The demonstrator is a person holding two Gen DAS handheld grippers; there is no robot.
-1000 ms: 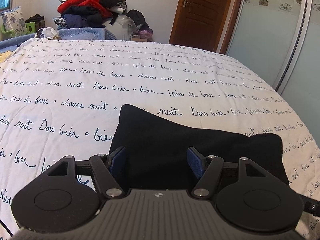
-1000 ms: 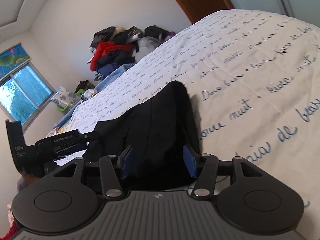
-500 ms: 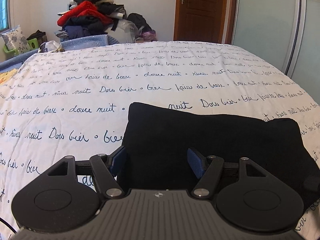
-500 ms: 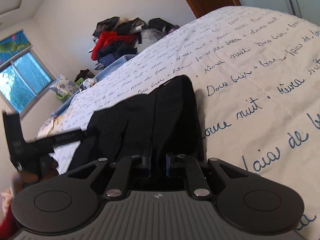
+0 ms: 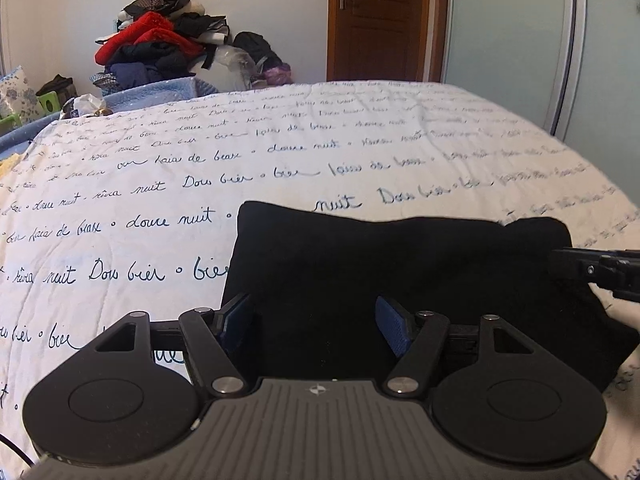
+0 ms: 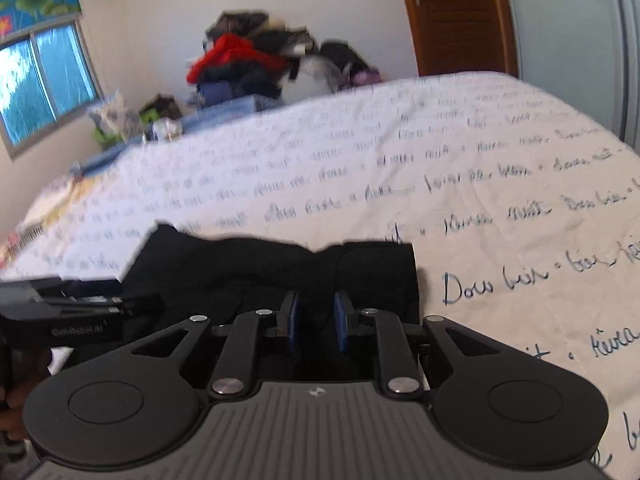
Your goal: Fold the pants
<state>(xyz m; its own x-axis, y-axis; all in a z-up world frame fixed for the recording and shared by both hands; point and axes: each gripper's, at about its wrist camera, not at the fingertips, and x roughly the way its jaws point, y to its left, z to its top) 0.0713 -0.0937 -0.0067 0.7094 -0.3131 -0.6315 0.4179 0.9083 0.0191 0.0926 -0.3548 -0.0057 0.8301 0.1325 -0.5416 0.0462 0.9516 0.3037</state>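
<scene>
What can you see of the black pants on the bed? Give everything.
The black pants are a soft, matte fabric bundle, already folded into a compact rectangle with rounded corners, lying flat on the white script-printed bedspread. The left gripper sits open over their near edge. The right gripper is at their right end with its jaws narrowed to a small gap; whether cloth is pinched there cannot be told. The right view is blurred.

Soft daylight from the window point(image 6: 44, 80), left view sharp, right view motion-blurred, fisheye bending at edges
</scene>
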